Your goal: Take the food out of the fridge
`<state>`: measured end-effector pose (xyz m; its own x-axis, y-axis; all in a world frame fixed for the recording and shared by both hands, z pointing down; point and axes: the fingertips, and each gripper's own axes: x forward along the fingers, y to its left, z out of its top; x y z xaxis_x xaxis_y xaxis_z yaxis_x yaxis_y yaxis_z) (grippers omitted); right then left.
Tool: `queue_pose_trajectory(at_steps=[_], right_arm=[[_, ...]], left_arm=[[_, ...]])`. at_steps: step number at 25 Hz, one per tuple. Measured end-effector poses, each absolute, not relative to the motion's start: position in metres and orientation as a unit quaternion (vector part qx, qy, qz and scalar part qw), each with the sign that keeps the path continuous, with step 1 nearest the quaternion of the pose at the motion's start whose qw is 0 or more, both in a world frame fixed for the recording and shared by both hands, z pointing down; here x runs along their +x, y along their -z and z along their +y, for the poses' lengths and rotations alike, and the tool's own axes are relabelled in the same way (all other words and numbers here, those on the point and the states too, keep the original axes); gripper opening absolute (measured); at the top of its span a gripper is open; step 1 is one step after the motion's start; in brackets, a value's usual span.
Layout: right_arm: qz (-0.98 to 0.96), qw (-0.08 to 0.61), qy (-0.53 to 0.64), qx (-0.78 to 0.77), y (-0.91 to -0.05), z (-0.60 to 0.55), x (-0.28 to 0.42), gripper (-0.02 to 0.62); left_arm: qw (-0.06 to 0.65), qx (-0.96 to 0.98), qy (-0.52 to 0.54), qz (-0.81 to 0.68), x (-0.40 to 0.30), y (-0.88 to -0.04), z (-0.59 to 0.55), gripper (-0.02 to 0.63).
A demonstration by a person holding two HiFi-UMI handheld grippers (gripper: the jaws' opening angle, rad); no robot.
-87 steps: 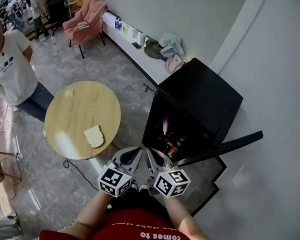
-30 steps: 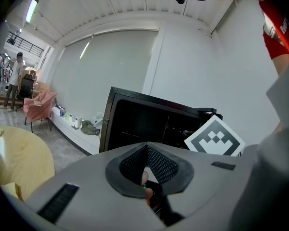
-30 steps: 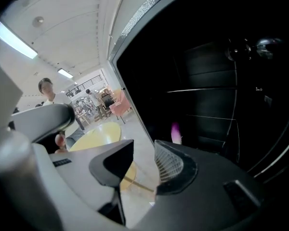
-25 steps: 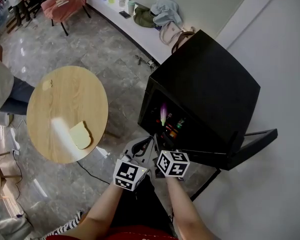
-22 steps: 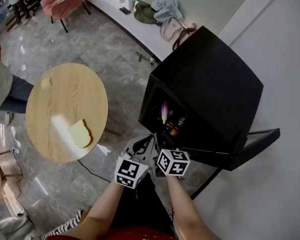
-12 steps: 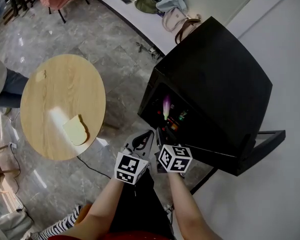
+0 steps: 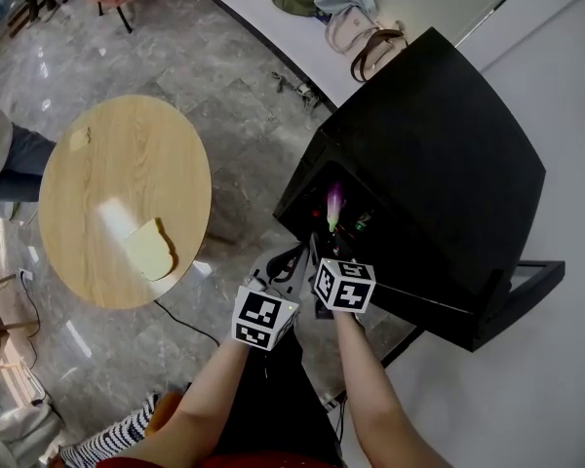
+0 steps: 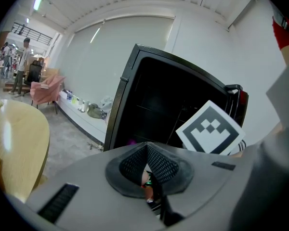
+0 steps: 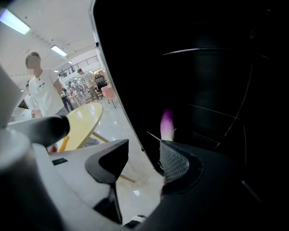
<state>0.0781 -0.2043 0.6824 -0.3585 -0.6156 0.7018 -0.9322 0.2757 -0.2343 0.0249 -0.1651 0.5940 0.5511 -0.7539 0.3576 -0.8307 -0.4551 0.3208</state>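
Right gripper [image 7: 317, 254] has just been spreading its jaws at the fridge mouth, with nothing between them; left gripper [image 7: 281, 267] is closed and empty.
Black fridge [image 7: 439, 154] fills the right centre of the head view and sits nearer than a second ago, its door [image 7: 526, 291] swung open at lower right, and both grippers have dropped towards the dark opening. Round table [image 7: 117, 164] at left carries a pale slice of bread [image 7: 148, 252] near its lower edge. Food is still inside the fridge: a pink-tipped item [image 7: 333, 203] with small coloured items [image 7: 357, 224] beside it, just above the grippers. The widening jaws look like readying for a grab.
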Motion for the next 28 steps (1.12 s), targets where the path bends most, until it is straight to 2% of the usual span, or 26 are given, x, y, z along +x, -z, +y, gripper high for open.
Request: queue_pose_trajectory(at_steps=[11,28], right_arm=[[-0.706,0.334,-0.319,0.537,-0.739,-0.248,0.104,0.212],[-0.667,0.366,-0.328,0.56,-0.768,-0.258,0.112,0.199]], left_arm=[[0.231,0.853,-0.087,-0.46,0.026,-0.595,-0.165,0.002],[0.239,0.849,-0.096,-0.462,0.022,-0.599,-0.173,0.002]])
